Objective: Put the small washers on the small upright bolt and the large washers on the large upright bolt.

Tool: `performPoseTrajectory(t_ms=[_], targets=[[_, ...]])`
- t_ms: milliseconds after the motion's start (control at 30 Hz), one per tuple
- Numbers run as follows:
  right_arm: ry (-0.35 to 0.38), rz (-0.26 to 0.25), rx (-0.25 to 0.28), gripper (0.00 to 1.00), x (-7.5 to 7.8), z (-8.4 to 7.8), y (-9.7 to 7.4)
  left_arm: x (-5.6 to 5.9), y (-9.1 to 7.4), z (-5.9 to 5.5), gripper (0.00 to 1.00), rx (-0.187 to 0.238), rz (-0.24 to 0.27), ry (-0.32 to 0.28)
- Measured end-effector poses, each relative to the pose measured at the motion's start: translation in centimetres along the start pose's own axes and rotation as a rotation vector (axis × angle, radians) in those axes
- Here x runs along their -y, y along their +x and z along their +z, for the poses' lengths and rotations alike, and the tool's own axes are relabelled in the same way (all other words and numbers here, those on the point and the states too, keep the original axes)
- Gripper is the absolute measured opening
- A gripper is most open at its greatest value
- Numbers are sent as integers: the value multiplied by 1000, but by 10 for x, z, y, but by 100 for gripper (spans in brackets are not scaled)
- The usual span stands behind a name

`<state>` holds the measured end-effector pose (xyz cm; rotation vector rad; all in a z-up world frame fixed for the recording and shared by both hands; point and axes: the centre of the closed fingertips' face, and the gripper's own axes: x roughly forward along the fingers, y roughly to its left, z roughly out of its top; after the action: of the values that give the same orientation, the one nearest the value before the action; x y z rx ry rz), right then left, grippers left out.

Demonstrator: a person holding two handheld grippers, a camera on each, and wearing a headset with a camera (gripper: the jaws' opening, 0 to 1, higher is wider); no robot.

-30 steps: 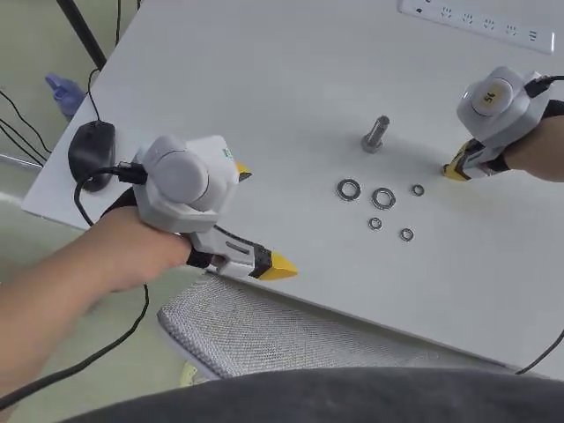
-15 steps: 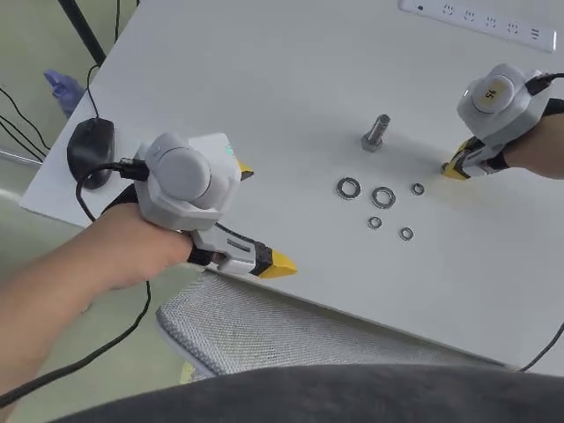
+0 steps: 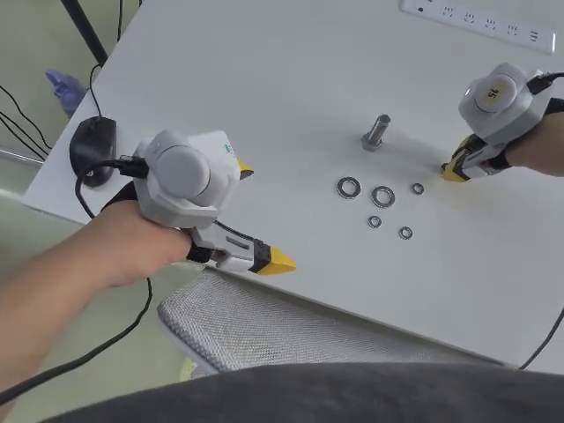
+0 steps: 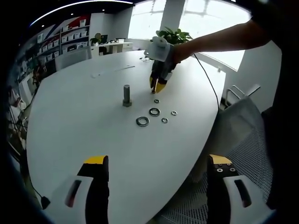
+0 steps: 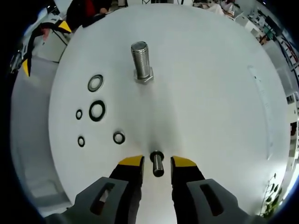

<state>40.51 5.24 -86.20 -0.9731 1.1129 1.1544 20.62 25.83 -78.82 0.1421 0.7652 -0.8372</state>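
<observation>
The large bolt (image 3: 376,132) (image 5: 141,63) (image 4: 126,94) stands upright on the white table (image 3: 264,79). Just in front of it lie two large washers (image 3: 349,188) (image 3: 382,196) and three small washers (image 3: 418,189) (image 3: 374,222) (image 3: 405,233), flat and apart. My right gripper (image 3: 454,169) (image 5: 156,164) points down at the table. Its jaws stand on either side of the small bolt (image 5: 157,163), and a thin gap shows on each side. My left gripper (image 3: 262,214) (image 4: 158,161) hangs wide open over the table's near edge, holding nothing.
A power strip (image 3: 480,19) lies along the far edge. A black mouse (image 3: 91,145) with its cable sits at the left corner. A mesh chair seat (image 3: 264,330) is below the near table edge. Bare table surrounds the bolts.
</observation>
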Motion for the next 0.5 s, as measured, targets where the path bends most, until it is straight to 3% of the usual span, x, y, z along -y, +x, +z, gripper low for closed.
performPoseTrajectory(t_ms=[400,500], targets=[[-13,-16,12,26,0,6,-29,5,-5,6,88,25,-1,6],[-20,-20,12,26,2,7,-29,7,-7,8,88,32,0,11]])
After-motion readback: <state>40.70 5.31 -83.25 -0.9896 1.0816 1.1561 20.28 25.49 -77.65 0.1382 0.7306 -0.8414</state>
